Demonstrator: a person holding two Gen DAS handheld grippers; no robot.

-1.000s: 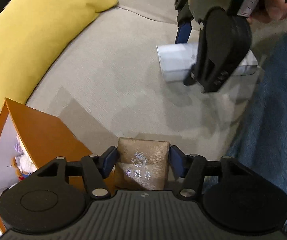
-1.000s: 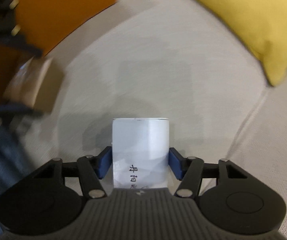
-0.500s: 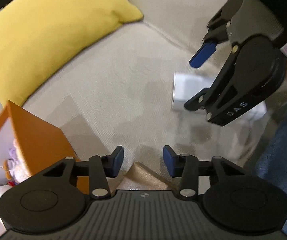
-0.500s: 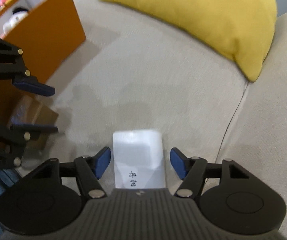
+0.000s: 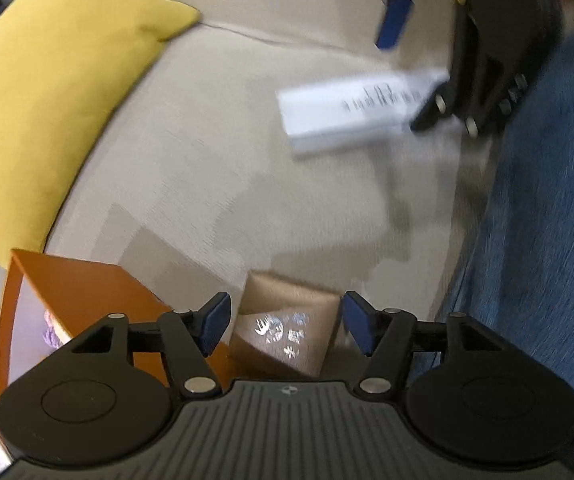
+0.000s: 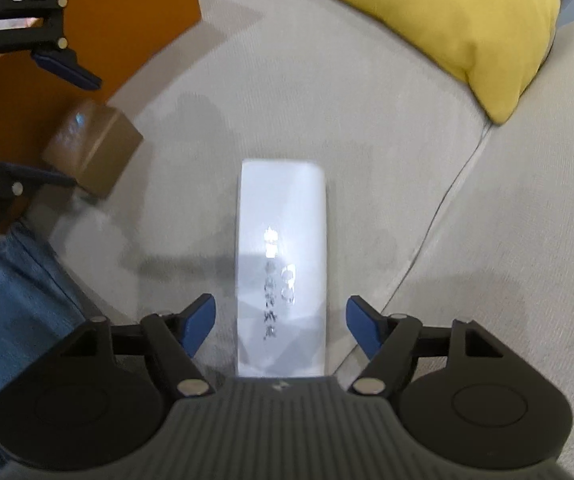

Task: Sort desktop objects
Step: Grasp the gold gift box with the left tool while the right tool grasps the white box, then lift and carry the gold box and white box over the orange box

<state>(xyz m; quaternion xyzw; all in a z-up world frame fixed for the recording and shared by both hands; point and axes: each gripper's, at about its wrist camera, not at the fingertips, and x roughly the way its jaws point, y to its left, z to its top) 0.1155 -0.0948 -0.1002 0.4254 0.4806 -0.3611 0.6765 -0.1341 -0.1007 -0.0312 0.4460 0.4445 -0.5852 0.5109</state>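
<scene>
A small bronze box (image 5: 287, 326) with silver print lies on the beige sofa seat beside the orange storage box (image 5: 79, 292). My left gripper (image 5: 286, 326) is open around it, jaws apart from its sides. The bronze box also shows in the right wrist view (image 6: 93, 146). A long white box (image 6: 281, 264) with black characters lies on the seat. My right gripper (image 6: 281, 326) is open, its jaws on either side of the box's near end without touching. In the left wrist view the white box (image 5: 351, 106) lies in front of the right gripper (image 5: 419, 64).
A yellow cushion (image 5: 43, 100) lies at the back of the sofa, also in the right wrist view (image 6: 447, 16). The orange box (image 6: 87, 28) holds soft toys. A leg in blue jeans (image 5: 547, 220) is at the seat's edge. A seam (image 6: 439, 220) runs between sofa cushions.
Both grippers opened and let go: the left released the bronze box beside the orange box, the right released the white box. Both have pulled back, the boxes stay on the seat.
</scene>
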